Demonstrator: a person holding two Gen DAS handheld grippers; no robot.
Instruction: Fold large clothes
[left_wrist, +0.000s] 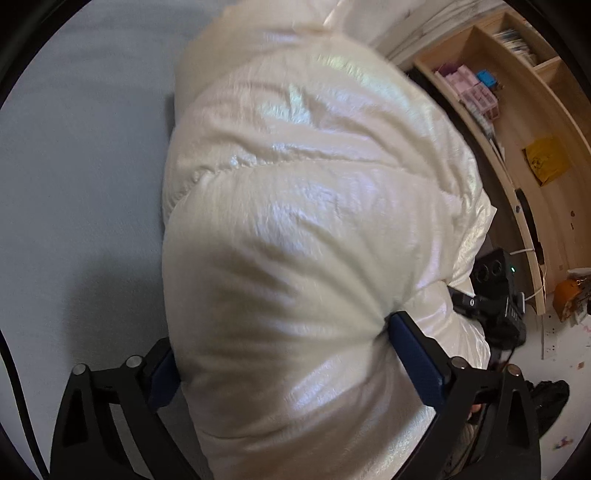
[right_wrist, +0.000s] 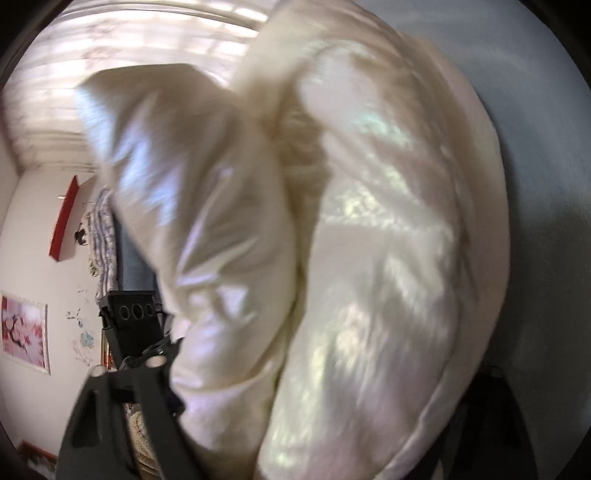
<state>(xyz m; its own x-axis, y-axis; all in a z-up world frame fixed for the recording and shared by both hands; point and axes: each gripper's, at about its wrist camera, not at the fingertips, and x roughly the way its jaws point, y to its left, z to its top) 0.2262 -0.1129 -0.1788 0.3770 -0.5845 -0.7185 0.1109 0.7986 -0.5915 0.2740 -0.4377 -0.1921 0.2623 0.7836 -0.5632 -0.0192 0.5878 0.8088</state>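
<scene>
The cream puffer jacket (left_wrist: 306, 229) fills the middle of the left wrist view, its bulging bottom end wedged between the left gripper (left_wrist: 284, 354) fingers at the lower edge, on a grey surface (left_wrist: 74, 147). Both blue pads press into the padding, so this wide-spread claw is grasping the jacket. At right stand wooden shelves (left_wrist: 517, 92), with the other gripper's black body poking out from behind the jacket.

In the right wrist view the jacket (right_wrist: 369, 258) is blurred and covers most of the frame. It hides the right gripper (right_wrist: 295, 424) almost wholly: only the dark left finger (right_wrist: 122, 413) shows, touching the fabric. The right finger is a dim shape at lower right, so whether this claw grips cannot be told.
</scene>
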